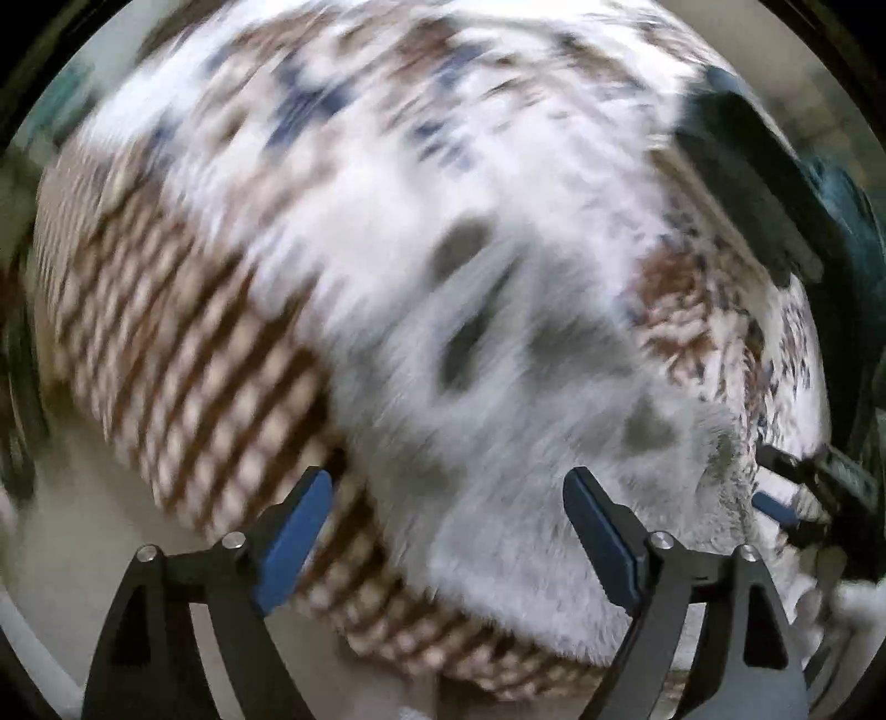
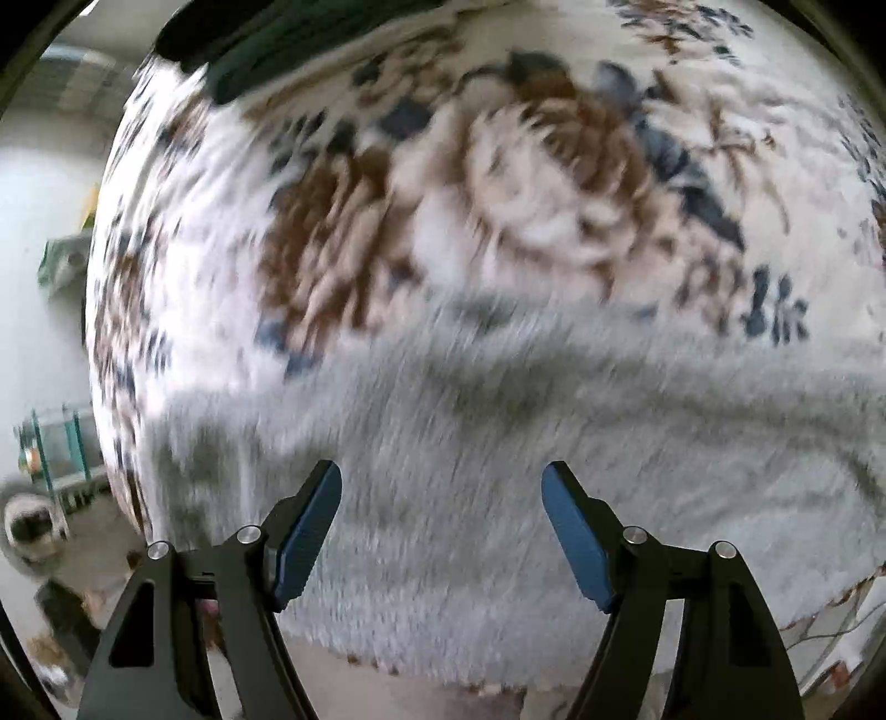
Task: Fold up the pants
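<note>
Fluffy grey pants lie spread on a white bed cover with a brown and blue flower print. Both views are blurred by motion. My left gripper is open and empty, just above the pants' near edge. In the right wrist view the pants run across the lower half as a wide grey band. My right gripper is open and empty over them. The other gripper shows at the right edge of the left wrist view.
A dark green garment lies at the bed's far right; it also shows in the right wrist view at the top left. The cover has a brown checked border. Floor and room clutter lie beyond the bed's left edge.
</note>
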The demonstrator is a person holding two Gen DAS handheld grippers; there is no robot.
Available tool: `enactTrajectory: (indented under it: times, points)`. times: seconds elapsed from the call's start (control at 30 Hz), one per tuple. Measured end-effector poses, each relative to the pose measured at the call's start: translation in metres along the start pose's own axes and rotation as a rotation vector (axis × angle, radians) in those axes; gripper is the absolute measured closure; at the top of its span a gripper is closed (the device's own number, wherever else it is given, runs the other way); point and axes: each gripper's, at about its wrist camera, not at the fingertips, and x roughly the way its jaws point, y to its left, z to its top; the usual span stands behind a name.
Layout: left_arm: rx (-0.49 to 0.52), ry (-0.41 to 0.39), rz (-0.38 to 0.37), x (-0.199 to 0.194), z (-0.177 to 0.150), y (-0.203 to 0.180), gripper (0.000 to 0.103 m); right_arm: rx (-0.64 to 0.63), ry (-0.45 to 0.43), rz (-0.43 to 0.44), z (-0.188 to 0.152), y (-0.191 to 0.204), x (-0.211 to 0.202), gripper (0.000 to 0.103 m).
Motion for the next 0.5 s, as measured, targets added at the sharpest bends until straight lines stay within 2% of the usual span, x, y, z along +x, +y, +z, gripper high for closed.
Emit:
enactTrajectory:
  times: [0.07, 0.17, 0.23, 0.27, 0.33, 0.37, 0.43, 0.47, 0.5]
  points:
    - [0.067, -0.038, 0.04, 0.001, 0.02, -0.016, 0.018, 0.02, 0.018, -0.01, 0.022, -0.014, 0.003, 0.026]
    - [0.124, -0.036, 0.106, 0.024, 0.045, -0.028, 0.018, -0.01, 0.107, 0.018, 0.052, -0.016, 0.04, 0.027]
    - [0.131, -0.017, 0.124, 0.04, 0.055, -0.035, 0.018, -0.063, 0.148, 0.032, 0.061, -0.015, 0.061, 0.073]
    - [0.139, -0.005, 0.131, 0.048, 0.06, -0.038, 0.018, -0.109, 0.161, -0.004, 0.062, -0.011, 0.068, 0.091]
    - [0.154, 0.006, 0.151, 0.054, 0.064, -0.04, 0.018, -0.202, 0.124, -0.059, 0.065, 0.0, 0.064, 0.092]
    - [0.155, 0.012, 0.157, 0.057, 0.066, -0.04, 0.018, -0.211, 0.065, -0.061, 0.068, 0.001, 0.049, 0.092]
    - [0.144, 0.029, 0.153, 0.061, 0.067, -0.037, 0.018, -0.161, -0.016, -0.009, 0.08, -0.006, 0.023, 0.092]
    - [0.134, 0.036, 0.151, 0.062, 0.067, -0.035, 0.018, -0.124, 0.01, 0.034, 0.085, -0.013, 0.021, 0.091]
    - [0.122, 0.046, 0.146, 0.064, 0.066, -0.032, 0.018, -0.103, 0.072, 0.075, 0.088, -0.017, 0.027, 0.086]
